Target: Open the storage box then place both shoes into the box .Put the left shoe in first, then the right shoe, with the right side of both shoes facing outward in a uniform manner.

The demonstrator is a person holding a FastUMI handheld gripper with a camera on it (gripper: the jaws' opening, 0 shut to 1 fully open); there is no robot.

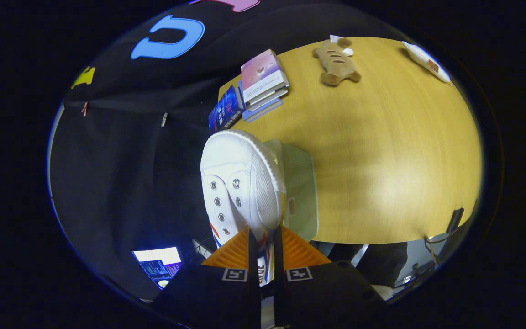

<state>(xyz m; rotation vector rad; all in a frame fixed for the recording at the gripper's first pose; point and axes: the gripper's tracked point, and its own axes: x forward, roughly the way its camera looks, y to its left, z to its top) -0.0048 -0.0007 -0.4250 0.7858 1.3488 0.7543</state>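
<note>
Single fisheye view, mounted on the gripper (263, 246), facing forward along the two fingers (233, 253). Held high and tilted, looking down onto the wooden table (381, 151) from above its near edge. Very close to the white shoe (240, 183) clamped between the fingers; storage box (299, 187) just behind it. Farther off across the table: books (260, 82), plush toy (336, 61). Monitor (158, 265) low beside the fingers.

White mesh shoe (240, 183) with silver eyelets and red-blue side stripes; pale translucent green box (300, 192); yellow wood-grain table (381, 160); brown plush toy (337, 62); pink-white and blue books (251, 87).
</note>
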